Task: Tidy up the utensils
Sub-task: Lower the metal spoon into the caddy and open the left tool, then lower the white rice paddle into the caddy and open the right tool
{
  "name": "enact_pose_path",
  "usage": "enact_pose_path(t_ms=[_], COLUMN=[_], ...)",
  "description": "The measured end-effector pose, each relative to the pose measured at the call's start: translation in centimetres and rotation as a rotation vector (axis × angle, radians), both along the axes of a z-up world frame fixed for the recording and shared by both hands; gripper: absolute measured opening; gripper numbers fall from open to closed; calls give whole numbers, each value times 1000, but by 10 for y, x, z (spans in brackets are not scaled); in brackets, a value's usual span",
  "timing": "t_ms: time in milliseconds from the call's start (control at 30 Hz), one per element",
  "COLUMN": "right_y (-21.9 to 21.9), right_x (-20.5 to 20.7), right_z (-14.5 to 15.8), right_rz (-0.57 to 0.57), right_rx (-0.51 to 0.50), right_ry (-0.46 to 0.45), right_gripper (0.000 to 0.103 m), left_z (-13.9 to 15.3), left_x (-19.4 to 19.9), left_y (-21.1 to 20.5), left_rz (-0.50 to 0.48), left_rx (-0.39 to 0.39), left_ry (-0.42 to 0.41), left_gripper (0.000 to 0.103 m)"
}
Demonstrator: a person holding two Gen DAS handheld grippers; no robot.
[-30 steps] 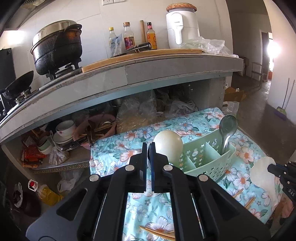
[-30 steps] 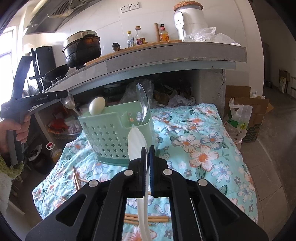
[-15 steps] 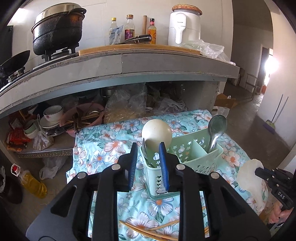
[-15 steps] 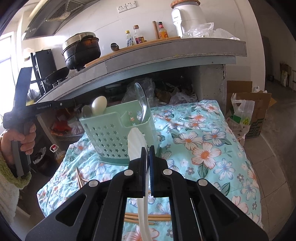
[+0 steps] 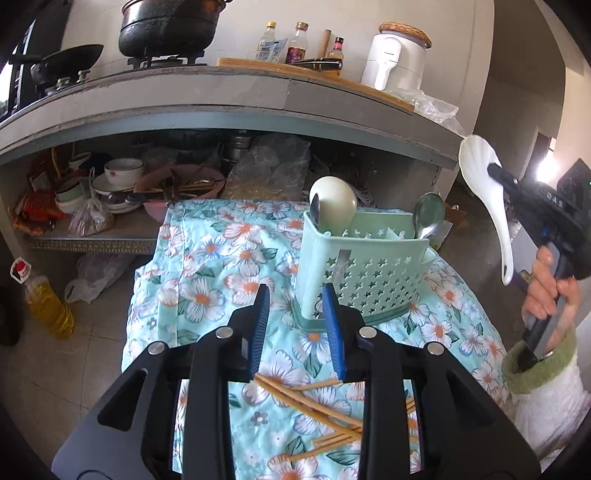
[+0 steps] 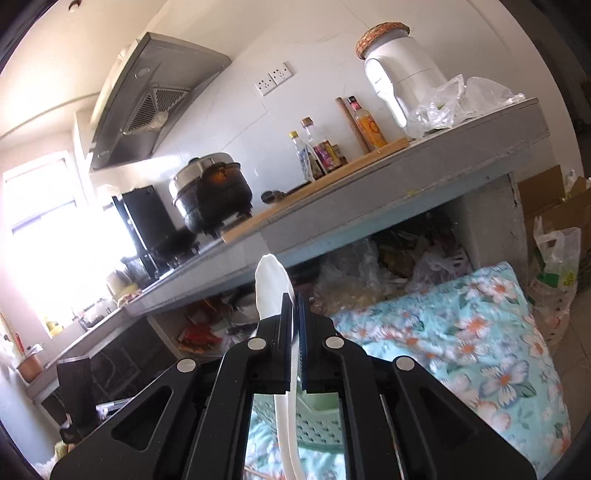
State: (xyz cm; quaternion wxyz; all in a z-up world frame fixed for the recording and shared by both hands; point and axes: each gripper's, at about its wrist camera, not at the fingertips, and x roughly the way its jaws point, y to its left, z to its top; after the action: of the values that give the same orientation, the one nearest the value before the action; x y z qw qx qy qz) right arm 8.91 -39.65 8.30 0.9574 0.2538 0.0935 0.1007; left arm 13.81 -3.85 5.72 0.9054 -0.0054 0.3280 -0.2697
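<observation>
A mint green utensil caddy (image 5: 364,273) stands on the floral cloth (image 5: 214,273). It holds a cream ladle (image 5: 334,201), a small metal spoon (image 5: 314,211) beside it, and a metal spoon (image 5: 428,216) at the right end. My left gripper (image 5: 297,301) is open and empty, just in front of the caddy. My right gripper (image 6: 294,297) is shut on a white ceramic spoon (image 6: 271,288), held bowl-up above the caddy (image 6: 314,424); it also shows in the left wrist view (image 5: 484,177) at the upper right. Several wooden chopsticks (image 5: 314,410) lie on the cloth near me.
A grey counter (image 5: 221,96) overhangs the table's far side, with a black pot (image 5: 168,22), bottles (image 5: 297,42) and a white appliance (image 5: 397,62). Bowls and bags (image 5: 118,184) crowd the shelf beneath. An oil bottle (image 5: 46,299) stands on the floor at left.
My left gripper opened, left the ladle in the caddy and drew back and down. My right gripper lifted the white spoon up and tilted upward.
</observation>
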Motion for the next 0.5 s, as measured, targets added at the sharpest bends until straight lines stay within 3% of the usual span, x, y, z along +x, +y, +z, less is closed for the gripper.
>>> enact_pose_path(t_ms=[167, 500], right_y=[3, 16], right_x=[41, 100], right_z=[4, -20], right_rz=[17, 27], right_rx=[16, -66], right_ry=[-36, 19], right_gripper=[4, 4], left_z=[-15, -25], left_x=[-5, 0], left_y=[22, 49], left_rz=[49, 115], left_rx=[-8, -14], left_ry=[42, 67], left_gripper=[28, 27])
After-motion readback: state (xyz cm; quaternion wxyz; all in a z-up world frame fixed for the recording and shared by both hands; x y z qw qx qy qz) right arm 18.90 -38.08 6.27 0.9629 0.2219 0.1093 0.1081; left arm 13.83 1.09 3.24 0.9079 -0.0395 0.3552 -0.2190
